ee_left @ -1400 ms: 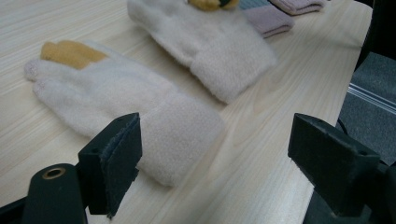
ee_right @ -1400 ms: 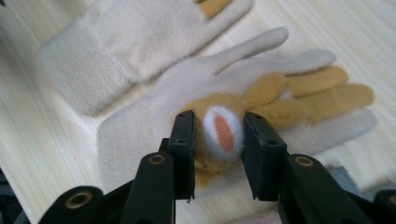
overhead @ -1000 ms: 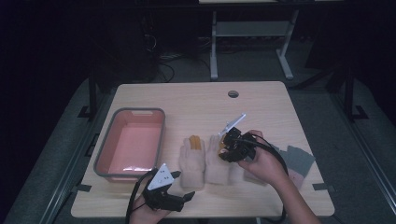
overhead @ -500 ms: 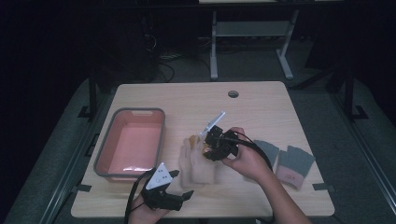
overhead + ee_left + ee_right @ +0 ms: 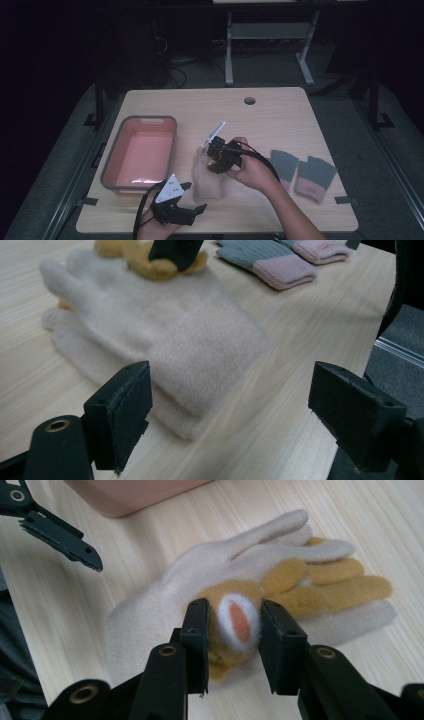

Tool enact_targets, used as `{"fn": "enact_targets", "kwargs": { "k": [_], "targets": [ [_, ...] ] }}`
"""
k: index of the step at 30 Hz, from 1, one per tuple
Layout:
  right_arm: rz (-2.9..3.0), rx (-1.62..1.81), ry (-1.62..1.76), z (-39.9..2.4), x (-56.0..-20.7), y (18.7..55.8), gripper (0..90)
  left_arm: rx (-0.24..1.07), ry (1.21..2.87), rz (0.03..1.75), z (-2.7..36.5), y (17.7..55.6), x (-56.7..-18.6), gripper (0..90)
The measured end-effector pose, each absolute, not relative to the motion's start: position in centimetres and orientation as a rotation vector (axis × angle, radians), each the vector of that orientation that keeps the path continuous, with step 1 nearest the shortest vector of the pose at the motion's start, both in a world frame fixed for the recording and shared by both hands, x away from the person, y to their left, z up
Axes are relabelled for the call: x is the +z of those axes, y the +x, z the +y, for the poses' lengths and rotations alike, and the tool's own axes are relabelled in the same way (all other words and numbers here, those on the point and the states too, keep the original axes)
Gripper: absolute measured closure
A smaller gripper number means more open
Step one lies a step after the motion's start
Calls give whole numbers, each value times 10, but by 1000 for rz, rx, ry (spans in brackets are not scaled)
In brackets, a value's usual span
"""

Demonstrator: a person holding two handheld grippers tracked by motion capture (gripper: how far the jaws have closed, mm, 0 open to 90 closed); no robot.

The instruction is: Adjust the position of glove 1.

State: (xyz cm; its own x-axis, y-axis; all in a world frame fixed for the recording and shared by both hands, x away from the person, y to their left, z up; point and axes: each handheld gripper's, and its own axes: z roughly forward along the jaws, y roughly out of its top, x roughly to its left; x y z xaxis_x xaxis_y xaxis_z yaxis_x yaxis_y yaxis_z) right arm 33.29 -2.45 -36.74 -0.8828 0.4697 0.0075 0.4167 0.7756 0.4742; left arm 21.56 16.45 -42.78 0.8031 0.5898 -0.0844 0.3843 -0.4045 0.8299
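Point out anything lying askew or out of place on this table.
The yellow glove lies on top of the cream glove rather than flat on the table, its cuff pinched in the right gripper. The grey-and-pink gloves lie neatly paired.

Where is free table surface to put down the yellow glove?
Bare wood spans the far side of the table, from the pink tub to the round hole. It is crowded near the cream glove, the right tongs and the grey-pink gloves.

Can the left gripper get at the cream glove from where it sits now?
Probably yes: the left gripper is open, facing the cream glove's cuff, bare table between.
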Motion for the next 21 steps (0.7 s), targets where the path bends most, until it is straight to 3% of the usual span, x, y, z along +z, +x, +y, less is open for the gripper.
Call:
{"fn": "enact_targets", "kwargs": {
  "k": [11, 21],
  "targets": [
    [2874, 716, 681, -9, -372, 336, 661, 272, 2048, 717, 166, 216, -427, 176],
    [2898, 633, 715, -7, -401, 342, 640, 271, 2044, 719, 166, 216, -426, 175]
  ]
}}
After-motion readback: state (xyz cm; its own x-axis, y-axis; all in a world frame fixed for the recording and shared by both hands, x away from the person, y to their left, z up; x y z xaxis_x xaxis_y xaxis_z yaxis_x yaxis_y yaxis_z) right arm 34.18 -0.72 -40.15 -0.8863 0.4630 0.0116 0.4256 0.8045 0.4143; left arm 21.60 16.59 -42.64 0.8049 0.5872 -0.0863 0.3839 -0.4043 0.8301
